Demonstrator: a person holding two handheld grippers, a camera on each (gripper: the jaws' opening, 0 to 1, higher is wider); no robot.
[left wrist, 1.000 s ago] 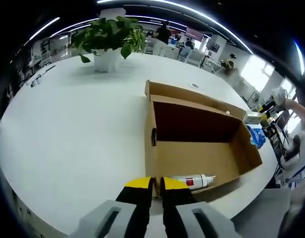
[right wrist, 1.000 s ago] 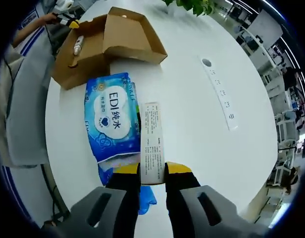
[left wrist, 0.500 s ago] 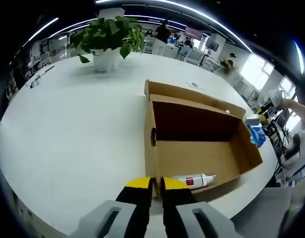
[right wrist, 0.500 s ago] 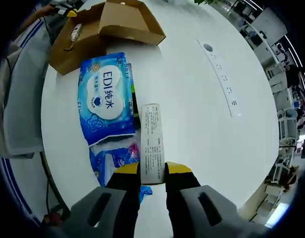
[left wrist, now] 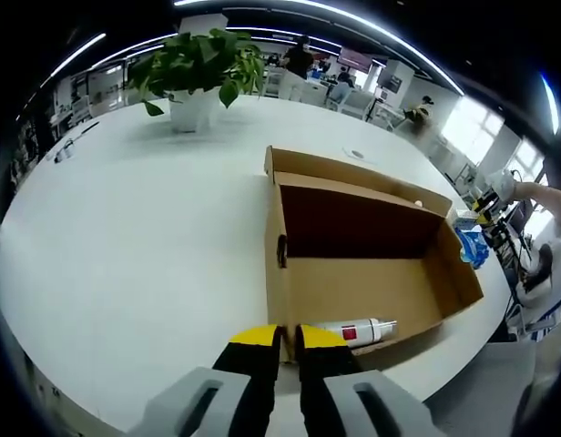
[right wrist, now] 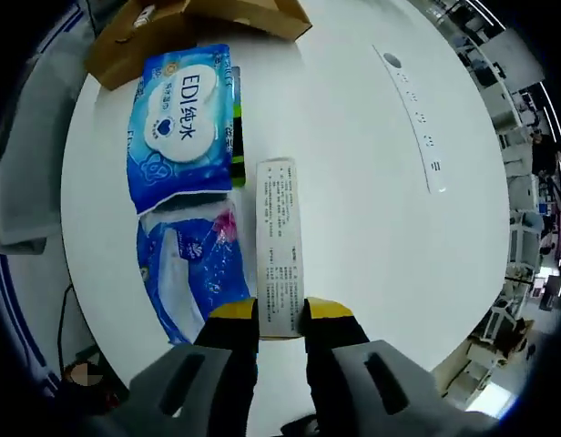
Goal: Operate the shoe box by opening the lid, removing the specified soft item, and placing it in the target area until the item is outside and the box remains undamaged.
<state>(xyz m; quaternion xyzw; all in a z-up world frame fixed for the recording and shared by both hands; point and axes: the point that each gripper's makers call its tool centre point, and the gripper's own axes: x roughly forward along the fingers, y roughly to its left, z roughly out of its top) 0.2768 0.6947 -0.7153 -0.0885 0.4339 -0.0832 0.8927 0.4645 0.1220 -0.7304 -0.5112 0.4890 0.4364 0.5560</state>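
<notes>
The left claw (left wrist: 287, 339) has its yellow-tipped jaws pressed on the near wall of the open shoe box (left wrist: 353, 273), pinching the cardboard edge. The box sits on the white tabletop (left wrist: 126, 237) near its right edge, lid flap folded back on the far side. Inside, against the near wall, lies a small white bottle (left wrist: 358, 331) with a red label. A potted plant (left wrist: 200, 77) stands well apart, toward the far edge of the tabletop. Beyond the box's right end, a bit of blue pack (left wrist: 472, 248) shows at the tabletop's edge.

In the right gripper view, the right claw (right wrist: 280, 314) is closed on the near end of a long white carton (right wrist: 279, 246) printed with small text; the carton lies along the claw's line over the tabletop (right wrist: 372, 200). Just beside it on the left are two blue soft packs: a wipes pack (right wrist: 178, 127) with white lettering, and a second pack (right wrist: 194, 273) partly under it, nearer the claw. Both are outside the shoe box (right wrist: 189, 27), which sits beyond them. A white strip (right wrist: 415, 118) lies on the tabletop to the right, well apart.
</notes>
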